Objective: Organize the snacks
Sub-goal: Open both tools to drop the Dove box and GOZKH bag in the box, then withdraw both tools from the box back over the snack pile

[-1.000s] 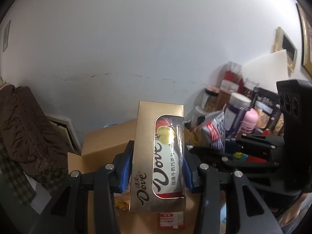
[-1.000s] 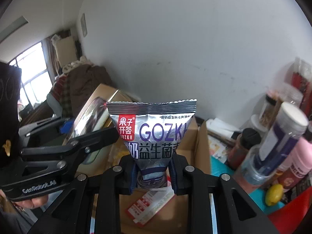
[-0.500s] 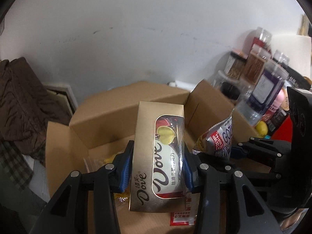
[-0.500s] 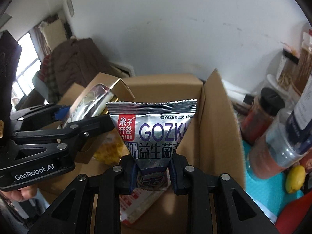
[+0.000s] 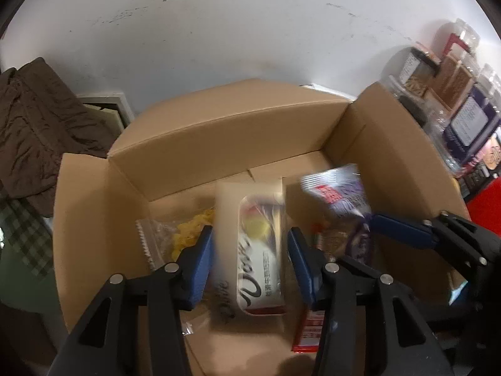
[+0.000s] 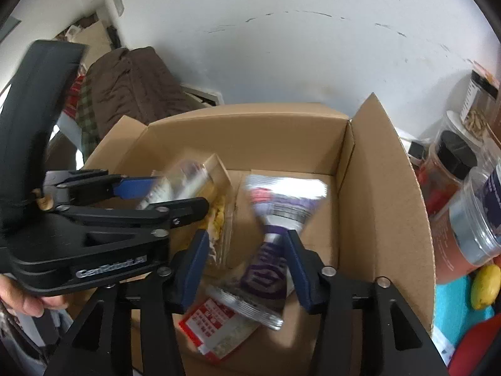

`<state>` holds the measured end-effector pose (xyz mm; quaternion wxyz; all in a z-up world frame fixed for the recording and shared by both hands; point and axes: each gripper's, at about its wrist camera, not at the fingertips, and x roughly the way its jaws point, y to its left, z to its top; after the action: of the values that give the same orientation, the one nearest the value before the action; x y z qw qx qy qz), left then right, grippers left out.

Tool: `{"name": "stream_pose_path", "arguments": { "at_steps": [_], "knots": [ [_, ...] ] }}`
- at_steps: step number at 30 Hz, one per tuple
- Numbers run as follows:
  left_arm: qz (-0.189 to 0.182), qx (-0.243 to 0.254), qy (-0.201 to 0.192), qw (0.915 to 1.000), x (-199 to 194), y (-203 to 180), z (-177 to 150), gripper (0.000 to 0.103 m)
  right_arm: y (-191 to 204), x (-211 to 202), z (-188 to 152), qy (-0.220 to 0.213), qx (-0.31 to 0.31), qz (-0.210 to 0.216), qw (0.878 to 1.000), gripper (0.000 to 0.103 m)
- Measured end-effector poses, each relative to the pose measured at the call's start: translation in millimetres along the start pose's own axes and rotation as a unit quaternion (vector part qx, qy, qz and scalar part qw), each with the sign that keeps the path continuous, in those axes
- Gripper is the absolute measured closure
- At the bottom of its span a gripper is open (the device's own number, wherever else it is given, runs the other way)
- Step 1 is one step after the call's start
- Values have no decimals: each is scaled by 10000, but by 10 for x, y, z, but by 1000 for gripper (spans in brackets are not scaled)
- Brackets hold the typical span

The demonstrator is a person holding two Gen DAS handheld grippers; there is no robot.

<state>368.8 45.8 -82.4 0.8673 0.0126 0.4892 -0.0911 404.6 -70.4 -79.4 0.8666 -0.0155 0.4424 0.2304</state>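
Both grippers hang over an open cardboard box [image 5: 238, 144], also in the right wrist view [image 6: 375, 194]. My left gripper [image 5: 250, 250] is open; the gold Dove chocolate box [image 5: 250, 250] sits blurred between its spread fingers, loose from the pads. It also shows in the right wrist view [image 6: 188, 181]. My right gripper [image 6: 247, 260] is open; the silver and purple GOZKH pouch [image 6: 281, 206] is blurred between its fingers, free of the left pad. The pouch also shows in the left wrist view [image 5: 341, 194].
In the box lie a clear bag of yellow snacks [image 5: 184, 235] and a red and white packet [image 6: 219, 326]. Jars and bottles [image 6: 463, 213] and a lemon [image 6: 485, 285] stand right of the box. Brown clothing [image 5: 34, 131] lies to the left.
Both grippers tilted down over the box and opened. The Dove box and the GOZKH pouch, held tight before, are now loose and blurred, dropping into the box.
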Motion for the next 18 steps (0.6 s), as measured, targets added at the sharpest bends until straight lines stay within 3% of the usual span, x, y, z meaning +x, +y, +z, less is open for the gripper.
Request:
{"name": "stream_pose_path", "arguments": {
  "at_steps": [6, 11, 18],
  "knots": [
    [142, 40, -169, 9997, -129, -10, -6, 55, 13, -25, 10, -28, 8, -42, 10000, 49],
    [75, 35, -379, 9992, -301, -20, -27, 55, 31, -112, 34, -122, -9, -115, 9999, 43],
    [-43, 37, -730, 9973, -640, -65, -52, 55, 87, -360, 104, -298, -75, -297, 9991, 43]
  ]
}}
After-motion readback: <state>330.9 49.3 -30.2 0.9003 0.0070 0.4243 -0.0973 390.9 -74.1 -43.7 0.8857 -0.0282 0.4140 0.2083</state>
